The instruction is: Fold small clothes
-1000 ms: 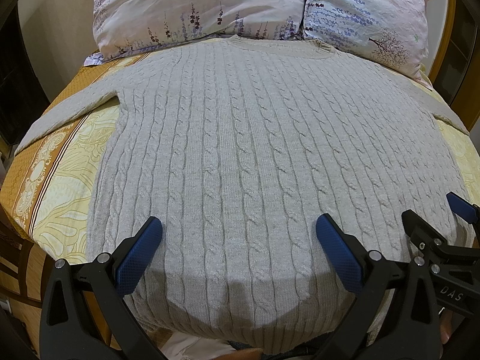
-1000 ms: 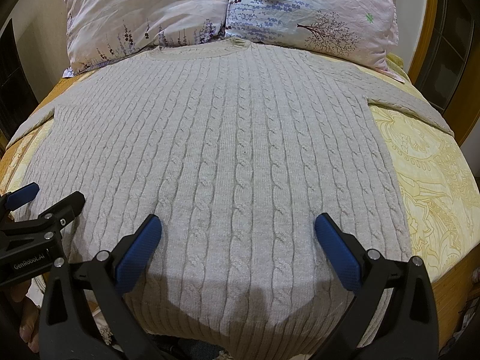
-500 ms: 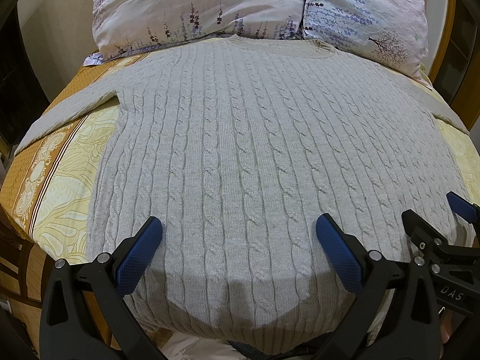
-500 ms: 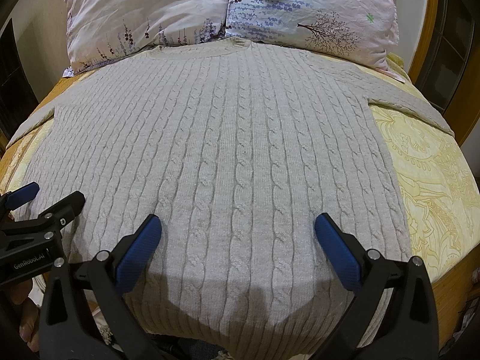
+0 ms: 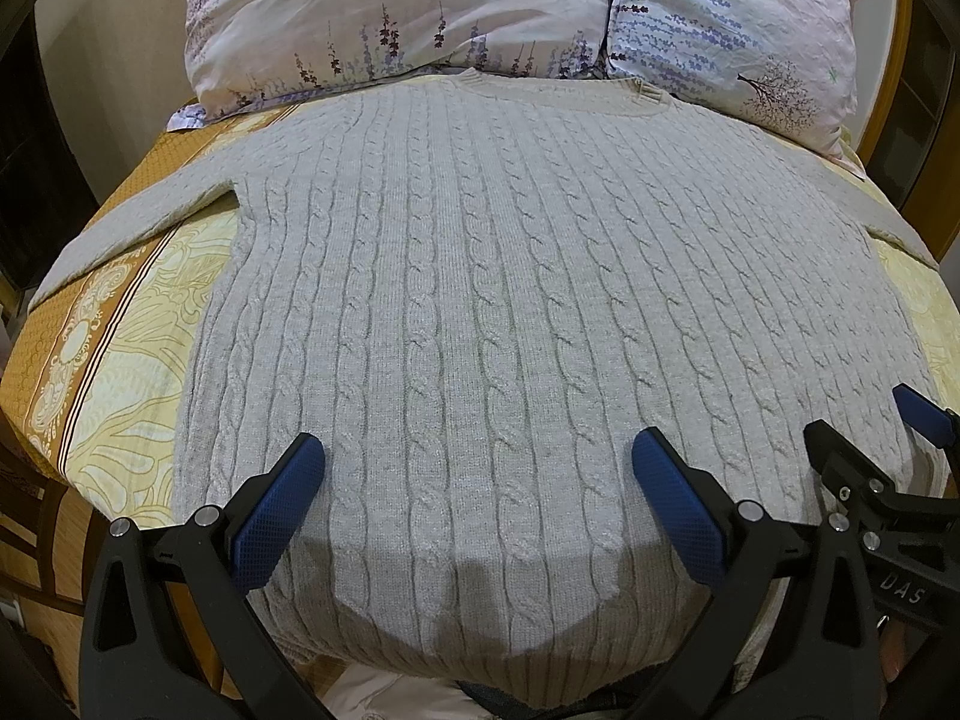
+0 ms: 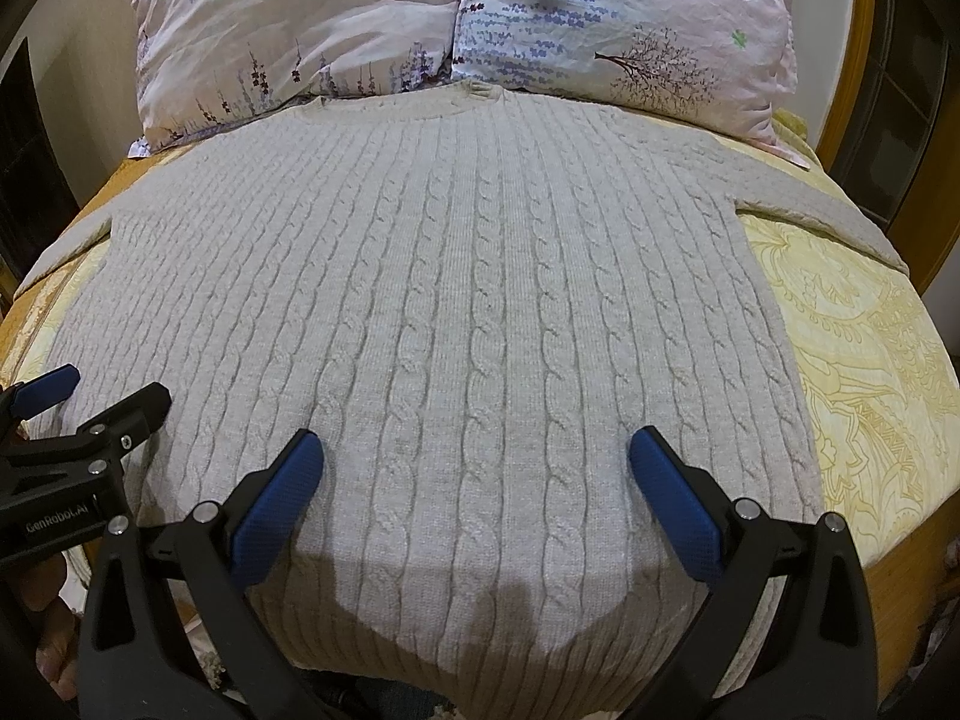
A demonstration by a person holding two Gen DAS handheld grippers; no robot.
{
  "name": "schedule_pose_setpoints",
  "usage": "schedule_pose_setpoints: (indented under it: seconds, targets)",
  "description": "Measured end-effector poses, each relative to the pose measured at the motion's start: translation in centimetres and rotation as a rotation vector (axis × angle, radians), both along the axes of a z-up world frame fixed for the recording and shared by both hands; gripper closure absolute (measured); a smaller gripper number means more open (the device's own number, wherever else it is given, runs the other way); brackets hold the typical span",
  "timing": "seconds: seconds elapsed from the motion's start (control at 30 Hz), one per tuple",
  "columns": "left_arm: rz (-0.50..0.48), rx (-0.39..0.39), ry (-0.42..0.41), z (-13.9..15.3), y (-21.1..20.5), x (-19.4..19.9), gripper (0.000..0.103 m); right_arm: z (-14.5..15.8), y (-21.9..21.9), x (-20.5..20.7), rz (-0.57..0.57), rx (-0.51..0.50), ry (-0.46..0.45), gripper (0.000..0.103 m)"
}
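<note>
Sweater: a grey cable-knit sweater (image 5: 480,300) is laid flat across the middle of the frame, neckline toward the top, sleeves spread to both sides.
Bed: a yellow patterned bedspread (image 5: 120,324) is seen beneath it.
Pillows: two floral pillows (image 6: 456,18) are set along the top edge.
Left claw: the left claw (image 5: 478,501) is held spread wide above the hem at the lower centre, nothing pinched.
Right claw: the right claw (image 6: 476,501) is likewise spread wide over the hem, nothing gripped; it also appears at the lower right of the left view.
</note>
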State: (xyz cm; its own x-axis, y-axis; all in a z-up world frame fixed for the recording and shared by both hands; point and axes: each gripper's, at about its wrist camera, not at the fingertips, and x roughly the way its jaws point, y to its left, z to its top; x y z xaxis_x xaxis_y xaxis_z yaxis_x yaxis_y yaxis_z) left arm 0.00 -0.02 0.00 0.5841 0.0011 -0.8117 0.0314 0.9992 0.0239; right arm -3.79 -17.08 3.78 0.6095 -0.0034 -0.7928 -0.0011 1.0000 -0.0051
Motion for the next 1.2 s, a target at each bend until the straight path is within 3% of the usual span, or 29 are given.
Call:
schedule_pose_setpoints:
  seconds: [0.67, 0.77, 0.83, 0.93, 1.2]
  targets:
    - [-0.005, 0.005, 0.0, -0.1, 0.0, 0.3, 0.001, 0.0, -0.7, -0.5, 0.086, 0.015, -0.083, 0.002]
    - [-0.008, 0.0, -0.003, -0.1, 0.1, 0.7, 0.001, 0.3, -1.3, 0.1, 0.093, 0.055, -0.066, 0.002]
    - [-0.013, -0.007, -0.005, 0.0, 0.2, 1.2, 0.001, 0.8, -2.5, 1.0, 0.089, 0.137, -0.06, 0.002]
    - [-0.028, -0.015, -0.001, 0.2, 0.2, 2.2, 0.001, 1.7, -6.2, 3.0, 0.02, 0.269, -0.048, 0.011]
    - [-0.08, -0.053, 0.022, 0.9, 0.2, 5.3, 0.001, 3.0, -22.9, 9.1, -0.416, 0.498, -0.071, 0.029]
